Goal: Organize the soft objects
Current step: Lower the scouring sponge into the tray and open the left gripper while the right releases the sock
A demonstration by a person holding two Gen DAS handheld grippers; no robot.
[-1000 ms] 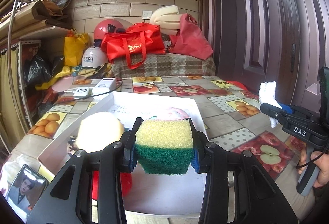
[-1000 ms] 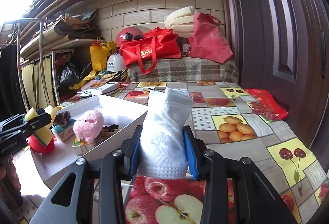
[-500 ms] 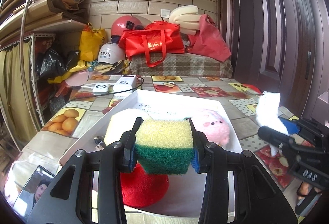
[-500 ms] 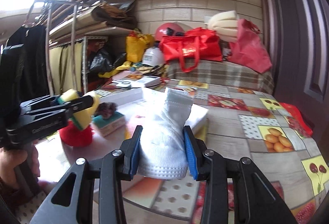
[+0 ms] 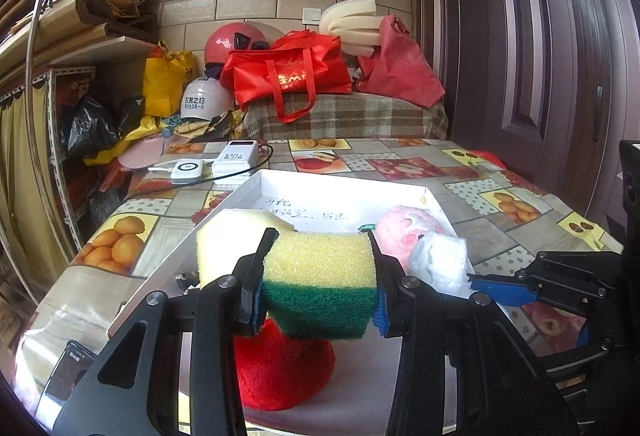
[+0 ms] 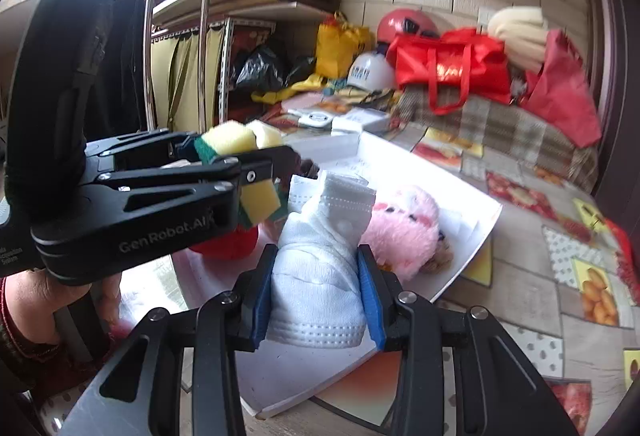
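On the far left of the fruit-patterned tablecloth (image 5: 132, 236), a phone (image 5: 66, 370) lies near the table's edge, and two white power banks (image 5: 234, 158) sit further back. Next comes the white tray (image 5: 400, 192), holding a pale yellow sponge (image 5: 228, 236) at its left side, a red plush object (image 5: 280, 368) near its front, and a pink plush toy (image 5: 404, 232) towards its right.

The left gripper (image 5: 320, 284) is closed on a yellow-and-green scouring sponge (image 5: 320, 276), its pads pressing both sides; the sponge is held above the tray, over the red plush object. In the right wrist view the same gripper (image 6: 240, 176) enters from the left, a hand (image 6: 48, 300) beneath it.

To its right, the right gripper (image 6: 316, 292) is clamped on a white folded cloth (image 6: 320, 264), a pad on each side. The cloth hangs over the tray's right part, just beside the pink plush toy (image 6: 404, 232); whether they touch is unclear. From the left wrist view that gripper (image 5: 472, 280) reaches in from the right with the cloth (image 5: 440, 260) at its tips.
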